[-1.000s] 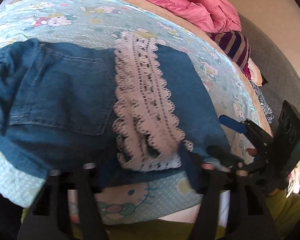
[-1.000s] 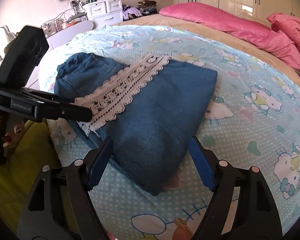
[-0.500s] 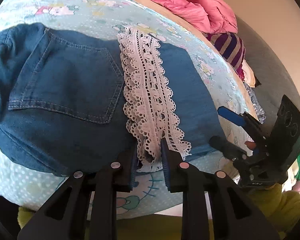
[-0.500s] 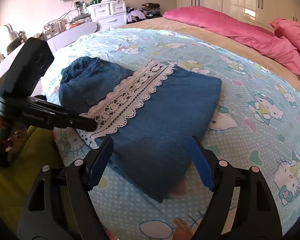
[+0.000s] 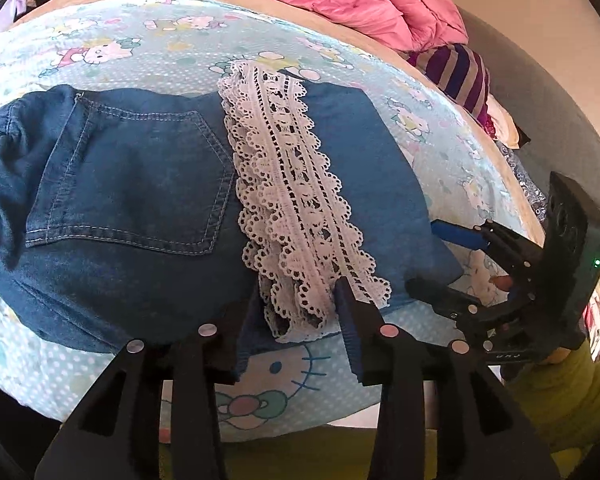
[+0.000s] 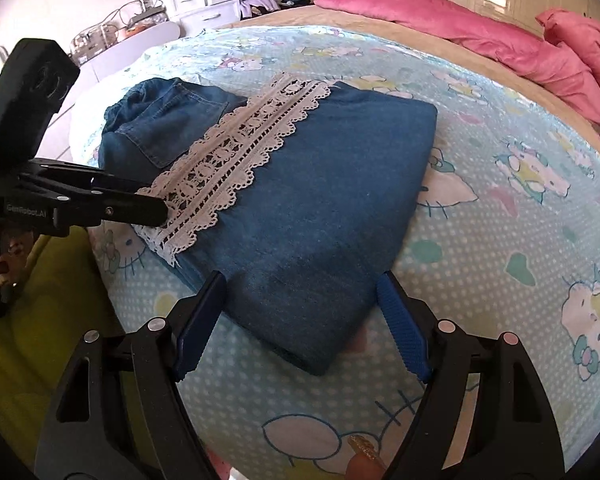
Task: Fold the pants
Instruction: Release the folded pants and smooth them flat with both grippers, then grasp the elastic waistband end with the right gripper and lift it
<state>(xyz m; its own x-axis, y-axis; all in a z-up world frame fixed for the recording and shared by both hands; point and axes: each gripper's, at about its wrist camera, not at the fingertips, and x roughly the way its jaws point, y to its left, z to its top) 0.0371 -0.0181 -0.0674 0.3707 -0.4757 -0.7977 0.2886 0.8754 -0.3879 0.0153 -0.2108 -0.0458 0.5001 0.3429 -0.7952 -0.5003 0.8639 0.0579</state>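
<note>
Blue denim pants with white lace hems lie folded on the bed, the lace band across the middle of the bundle. My left gripper is open, its fingers on either side of the near end of the lace. My right gripper is open at the folded denim edge, which lies between its blue pads. In the right wrist view the left gripper reaches in from the left to the lace. In the left wrist view the right gripper is at the pants' right corner.
The bed carries a light blue cartoon-cat sheet. Pink bedding lies along its far side, with a striped garment near it. White drawers stand behind the bed. A yellow-green surface is below the near edge.
My left gripper was open, shut on the lace half a second ago, and has opened again. The right gripper has stayed open, edging slightly closer to the fold.
</note>
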